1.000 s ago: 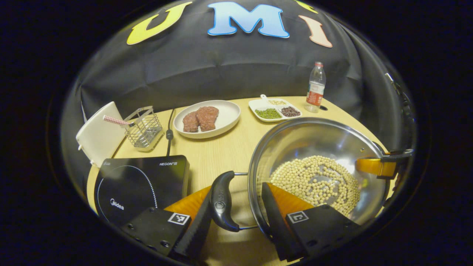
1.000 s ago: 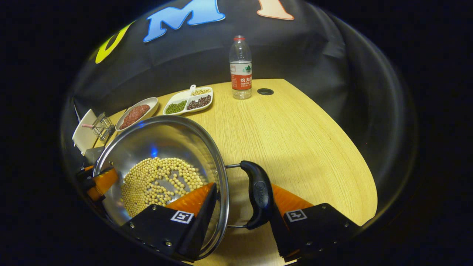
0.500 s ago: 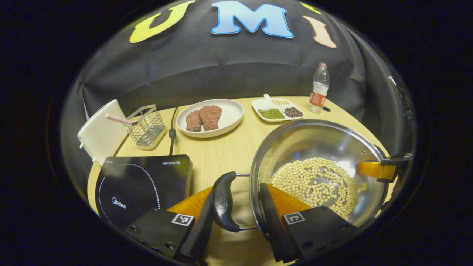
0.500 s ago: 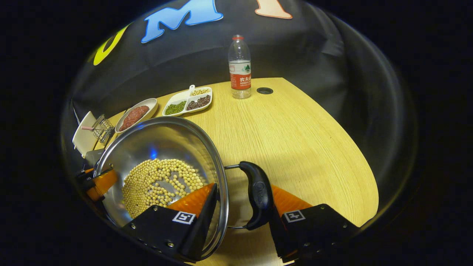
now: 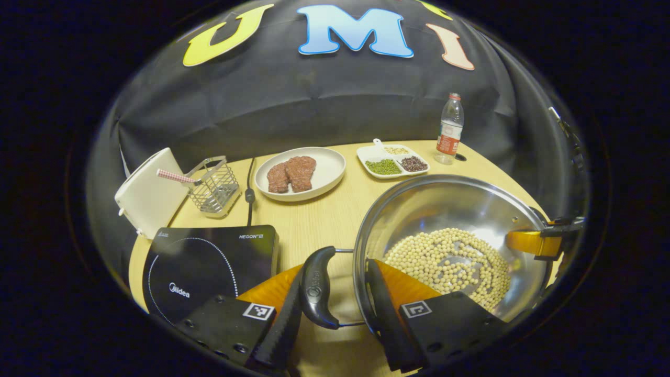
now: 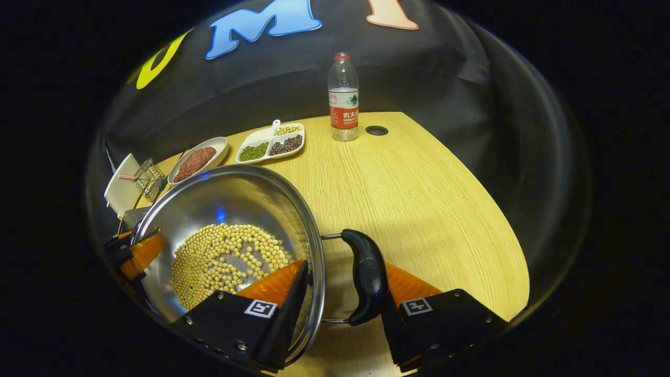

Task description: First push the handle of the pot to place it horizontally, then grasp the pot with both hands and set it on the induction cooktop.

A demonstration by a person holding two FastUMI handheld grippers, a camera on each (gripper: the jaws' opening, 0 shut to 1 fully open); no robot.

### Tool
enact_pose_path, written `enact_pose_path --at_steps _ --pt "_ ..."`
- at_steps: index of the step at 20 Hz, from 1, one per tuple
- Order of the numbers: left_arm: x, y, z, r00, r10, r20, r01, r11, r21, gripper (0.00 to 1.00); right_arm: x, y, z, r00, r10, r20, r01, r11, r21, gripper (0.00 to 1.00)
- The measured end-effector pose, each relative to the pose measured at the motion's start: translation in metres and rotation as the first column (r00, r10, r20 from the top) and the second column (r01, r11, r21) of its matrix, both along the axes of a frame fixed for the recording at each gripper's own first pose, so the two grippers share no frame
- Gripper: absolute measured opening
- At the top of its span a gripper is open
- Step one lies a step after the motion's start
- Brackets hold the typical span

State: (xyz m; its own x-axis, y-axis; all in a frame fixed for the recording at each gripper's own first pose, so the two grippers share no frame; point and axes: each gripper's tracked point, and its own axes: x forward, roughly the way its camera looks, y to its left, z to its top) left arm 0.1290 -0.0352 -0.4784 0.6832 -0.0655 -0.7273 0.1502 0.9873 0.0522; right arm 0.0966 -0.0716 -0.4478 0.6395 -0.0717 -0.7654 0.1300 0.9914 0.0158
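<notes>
So, in the left gripper view, my left gripper (image 5: 334,293) is clamped across the left side of the shiny round steel pot (image 5: 450,209): one finger sits outside the black curved side handle (image 5: 315,287), the other inside the rim, against the pot wall. The pot holds a loose layer of pale round soybeans (image 5: 450,259) and sits toward the right edge of the pale wooden tabletop (image 5: 314,214). At the pot's far rim I see my other gripper (image 5: 542,242). The flat black induction cooktop (image 5: 209,262) lies at the tabletop's near left corner, just beside the handle I hold but apart from the pot. Behind it stand a white board (image 5: 149,196) and a wire basket (image 5: 214,183); along the back edge are a white oval plate with two brown meat pieces (image 5: 301,173), a white divided dish of beans (image 5: 392,161), and a clear plastic bottle with a red label (image 5: 449,131).

Next, in the right gripper view, my right gripper (image 6: 340,285) grips the opposite side of the pot (image 6: 235,199) the same way, one finger inside the rim over the soybeans (image 6: 230,256), the other outside its black handle (image 6: 369,275). The left gripper (image 6: 133,251) shows at the far rim. The bottle (image 6: 343,99) stands at the back edge, the divided dish (image 6: 269,144) and meat plate (image 6: 199,157) to its left.
</notes>
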Motion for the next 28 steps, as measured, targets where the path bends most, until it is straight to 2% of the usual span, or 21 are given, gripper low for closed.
enact_pose_path --at_steps 3,4,5,6,7,8,9,12,13,14,15,16,17,18,19,21,22,23,24,25,28 --pt "-0.004 0.002 0.021 1.000 0.005 0.024 -0.005 1.000 -0.005 0.74 -0.002 0.004 0.013 1.000 0.011 0.012 -0.011 1.000 0.000 0.72" --pt "-0.004 0.004 0.027 0.999 0.007 0.032 -0.006 1.000 -0.006 0.74 -0.004 0.006 0.019 1.000 0.015 0.017 -0.015 1.000 0.000 0.67" --pt "-0.005 0.007 0.033 0.999 0.010 0.038 -0.010 1.000 -0.008 0.74 -0.005 0.008 0.024 1.000 0.019 0.023 -0.019 1.000 -0.001 0.67" --pt "-0.006 0.010 0.040 0.999 0.014 0.047 -0.014 1.000 -0.008 0.77 -0.006 0.011 0.029 0.999 0.023 0.029 -0.023 1.000 0.000 0.71" --pt "-0.006 0.013 0.046 0.998 0.018 0.054 -0.018 1.000 -0.009 0.74 -0.005 0.014 0.033 0.999 0.027 0.034 -0.027 1.000 0.001 0.71" --pt "-0.007 0.017 0.052 0.998 0.022 0.061 -0.022 1.000 -0.008 0.74 -0.007 0.017 0.038 0.999 0.032 0.038 -0.033 0.999 0.003 0.67" --pt "-0.009 0.021 0.058 0.997 0.025 0.068 -0.024 1.000 -0.006 0.74 -0.009 0.021 0.042 0.998 0.037 0.041 -0.038 0.999 0.006 0.72" --pt "-0.016 0.034 0.077 0.995 0.035 0.090 -0.036 0.999 0.003 0.75 -0.016 0.035 0.055 0.997 0.055 0.049 -0.056 0.998 0.012 0.72" --pt "-0.019 0.039 0.082 0.995 0.040 0.091 -0.041 0.999 0.004 0.76 -0.017 0.040 0.059 0.997 0.061 0.050 -0.062 0.998 0.012 0.67" --pt "-0.021 0.044 0.086 0.994 0.047 0.094 -0.048 0.999 0.003 0.73 -0.020 0.044 0.062 0.996 0.069 0.050 -0.070 0.997 0.012 0.67" --pt "-0.024 0.050 0.090 0.994 0.053 0.095 -0.053 0.999 0.002 0.77 -0.021 0.049 0.067 0.996 0.077 0.054 -0.078 0.997 0.009 0.67" --pt "-0.026 0.056 0.094 0.993 0.059 0.098 -0.059 0.998 0.001 0.77 -0.020 0.054 0.070 0.995 0.087 0.057 -0.087 0.996 0.005 0.72" --pt "-0.028 0.062 0.098 0.993 0.064 0.101 -0.064 0.998 0.001 0.77 -0.021 0.060 0.074 0.994 0.095 0.059 -0.095 0.995 0.003 0.67" --pt "-0.031 0.069 0.103 0.992 0.069 0.104 -0.069 0.998 0.001 0.77 -0.022 0.066 0.077 0.993 0.101 0.063 -0.101 0.995 0.003 0.67" --pt "-0.032 0.075 0.107 0.992 0.073 0.107 -0.073 0.997 -0.001 0.74 -0.024 0.071 0.081 0.992 0.105 0.064 -0.105 0.994 0.002 0.72" --pt "-0.035 0.087 0.115 0.991 0.074 0.116 -0.075 0.997 0.002 0.73 -0.025 0.079 0.088 0.992 0.109 0.068 -0.110 0.994 0.005 0.72" --pt "-0.037 0.095 0.121 0.990 0.077 0.120 -0.078 0.997 0.002 0.77 -0.026 0.086 0.091 0.991 0.113 0.071 -0.114 0.993 0.005 0.72" --pt "-0.038 0.102 0.125 0.989 0.079 0.125 -0.080 0.997 0.002 0.73 -0.028 0.093 0.094 0.990 0.117 0.075 -0.118 0.993 0.006 0.71" --pt "-0.040 0.111 0.128 0.988 0.081 0.129 -0.082 0.997 0.002 0.77 -0.028 0.099 0.096 0.990 0.121 0.078 -0.122 0.992 0.006 0.72" --pt "-0.042 0.118 0.130 0.988 0.084 0.130 -0.085 0.996 0.000 0.70 -0.029 0.107 0.100 0.988 0.124 0.090 -0.124 0.992 0.003 0.72" --pt "-0.046 0.143 0.136 0.985 0.094 0.141 -0.096 0.995 0.005 0.70 -0.031 0.129 0.103 0.986 0.138 0.089 -0.138 0.990 -0.006 0.72"
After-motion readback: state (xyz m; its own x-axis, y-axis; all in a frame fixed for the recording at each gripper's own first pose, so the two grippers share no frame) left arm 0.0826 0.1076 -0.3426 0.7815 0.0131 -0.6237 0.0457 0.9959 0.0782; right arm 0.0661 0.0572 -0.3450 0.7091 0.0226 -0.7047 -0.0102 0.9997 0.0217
